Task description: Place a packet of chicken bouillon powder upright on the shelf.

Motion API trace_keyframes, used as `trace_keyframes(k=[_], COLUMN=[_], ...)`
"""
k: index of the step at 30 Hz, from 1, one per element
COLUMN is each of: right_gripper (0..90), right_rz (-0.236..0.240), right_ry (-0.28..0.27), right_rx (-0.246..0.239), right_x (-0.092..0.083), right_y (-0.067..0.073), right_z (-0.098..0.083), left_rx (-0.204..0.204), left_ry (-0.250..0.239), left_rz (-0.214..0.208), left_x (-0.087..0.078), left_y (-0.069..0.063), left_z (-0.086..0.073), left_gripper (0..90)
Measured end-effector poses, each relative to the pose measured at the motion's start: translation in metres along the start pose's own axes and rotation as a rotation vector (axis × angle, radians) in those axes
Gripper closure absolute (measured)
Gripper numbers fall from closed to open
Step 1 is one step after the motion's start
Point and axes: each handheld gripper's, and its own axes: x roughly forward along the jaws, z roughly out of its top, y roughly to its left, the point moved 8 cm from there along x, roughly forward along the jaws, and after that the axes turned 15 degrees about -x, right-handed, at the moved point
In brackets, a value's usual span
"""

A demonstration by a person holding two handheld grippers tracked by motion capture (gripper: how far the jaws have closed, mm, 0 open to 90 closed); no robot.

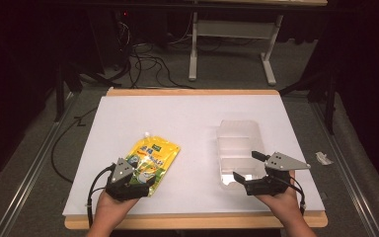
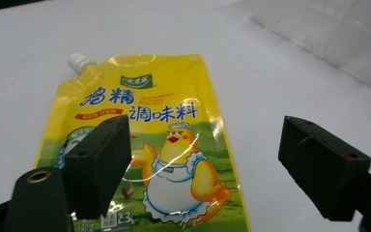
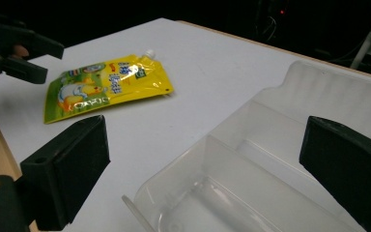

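Observation:
A yellow spouted seasoning pouch with a cartoon chicken lies flat on the white table top, left of centre. My left gripper hovers over the pouch's near end, open. In the left gripper view the pouch lies between and beyond the spread jaws of that gripper, untouched. A clear plastic bin with a divider stands to the right. My right gripper is open at its near end. In the right gripper view the bin sits between the wide jaws of that gripper; the pouch and left gripper lie beyond.
The table has a wooden rim at its far edge. Behind it on the floor are black cables and a white stand's legs. A small white scrap lies off the table's right side.

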Motion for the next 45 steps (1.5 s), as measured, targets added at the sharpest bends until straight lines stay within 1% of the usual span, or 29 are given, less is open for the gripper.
trace_keyframes(k=[3, 5, 8, 10, 12, 13, 14, 16, 17, 18, 19, 20, 22, 23, 24, 25, 28, 31, 33, 34, 36, 37, 38, 39, 40, 42, 43, 44, 45], right_gripper=[4.3, 4.3, 4.8, 5.2, 5.1, 4.9, 4.9, 4.9, 5.0, 5.2, 5.4, 5.5, 5.5, 5.4, 5.5, 5.7, 6.2, 6.7, 7.0, 7.2, 7.6, 7.6, 7.8, 7.9, 8.0, 8.4, 8.4, 8.4, 8.4], right_rz=[0.008, 0.004, -0.003, -0.002, -0.009, -0.019, -0.028, -0.030, -0.033, -0.041, -0.042, -0.040, -0.037, -0.036, -0.035, -0.037, -0.027, -0.024, -0.020, -0.021, -0.018, -0.018, -0.017, -0.018, -0.018, -0.017, -0.017, -0.018, -0.018], right_ry=[-0.029, -0.032, -0.029, -0.027, 0.002, 0.014, 0.019, 0.007, 0.003, 0.000, -0.003, -0.005, 0.006, 0.009, 0.012, 0.016, 0.021, 0.032, 0.030, 0.030, 0.030, 0.030, 0.031, 0.032, 0.033, 0.031, 0.031, 0.029, 0.029], right_rx=[0.025, 0.021, 0.016, 0.032, 0.028, 0.023, 0.038, 0.071, 0.070, 0.064, 0.062, 0.063, 0.060, 0.050, 0.048, 0.035, 0.016, 0.001, 0.001, 0.000, 0.003, 0.003, 0.001, 0.000, 0.002, 0.001, 0.001, -0.003, -0.003], right_x=[-0.003, -0.003, -0.004, -0.006, -0.008, -0.010, -0.012, -0.015, -0.016, -0.017, -0.017, -0.017, -0.017, -0.016, -0.016, -0.016, -0.013, -0.010, -0.010, -0.010, -0.010, -0.010, -0.010, -0.010, -0.010, -0.011, -0.011, -0.012, -0.012], right_y=[0.001, 0.002, 0.001, 0.000, -0.001, -0.002, -0.004, -0.006, -0.007, -0.007, -0.008, -0.008, -0.007, -0.006, -0.005, -0.004, 0.000, 0.002, 0.002, 0.002, 0.002, 0.002, 0.002, 0.002, 0.003, 0.003, 0.003, 0.002, 0.002], right_z=[0.002, 0.003, 0.004, 0.002, -0.005, -0.009, -0.013, -0.016, -0.016, -0.015, -0.015, -0.016, -0.018, -0.019, -0.019, -0.018, -0.017, -0.018, -0.018, -0.018, -0.018, -0.018, -0.019, -0.019, -0.019, -0.019, -0.019, -0.019, -0.019], left_rx=[-0.014, -0.026, -0.038, -0.047, -0.041, -0.041, -0.035, -0.047, -0.044, -0.034, -0.034, -0.023, -0.052, -0.052, -0.073, -0.080, -0.142, -0.227, -0.223, -0.234, -0.232, -0.239, -0.224, -0.224, -0.194, -0.174, -0.174, -0.131, -0.131], left_ry=[-0.008, -0.012, -0.021, -0.027, -0.028, -0.028, -0.025, -0.027, -0.034, -0.045, -0.045, -0.073, -0.083, -0.083, -0.083, -0.079, -0.057, -0.010, 0.034, 0.062, 0.059, 0.062, 0.074, 0.074, 0.089, 0.103, 0.103, 0.123, 0.123], left_rz=[0.002, 0.001, -0.003, -0.001, -0.002, -0.002, -0.003, 0.001, 0.014, 0.030, 0.030, 0.070, 0.112, 0.112, 0.183, 0.220, 0.320, 0.368, 0.389, 0.380, 0.376, 0.362, 0.336, 0.336, 0.319, 0.296, 0.296, 0.275, 0.275], left_x=[-0.002, -0.003, -0.005, -0.007, -0.007, -0.007, -0.007, -0.006, -0.006, -0.007, -0.007, -0.009, -0.009, -0.009, -0.008, -0.008, -0.005, 0.000, 0.005, 0.008, 0.008, 0.008, 0.008, 0.008, 0.008, 0.006, 0.006, 0.006, 0.006], left_y=[0.004, 0.006, 0.008, 0.009, 0.010, 0.010, 0.011, 0.013, 0.015, 0.018, 0.018, 0.027, 0.039, 0.039, 0.056, 0.066, 0.098, 0.124, 0.131, 0.132, 0.133, 0.132, 0.127, 0.127, 0.120, 0.112, 0.112, 0.103, 0.103], left_z=[0.001, 0.001, 0.002, 0.003, 0.002, 0.002, 0.002, 0.002, 0.003, 0.004, 0.004, 0.006, 0.007, 0.007, 0.004, 0.003, -0.003, -0.012, -0.018, -0.022, -0.023, -0.022, -0.024, -0.024, -0.026, -0.029, -0.029, -0.032, -0.032], left_gripper=[19.0, 18.8, 18.8, 19.7, 21.6, 22.9, 24.9, 28.2, 31.4, 37.5, 44.8, 54.5, 68.6, 77.3, 86.0, 90.0, 90.0, 90.0, 90.0, 90.0, 90.0, 90.0, 90.0, 90.0, 90.0, 90.0, 90.0, 90.0, 90.0])
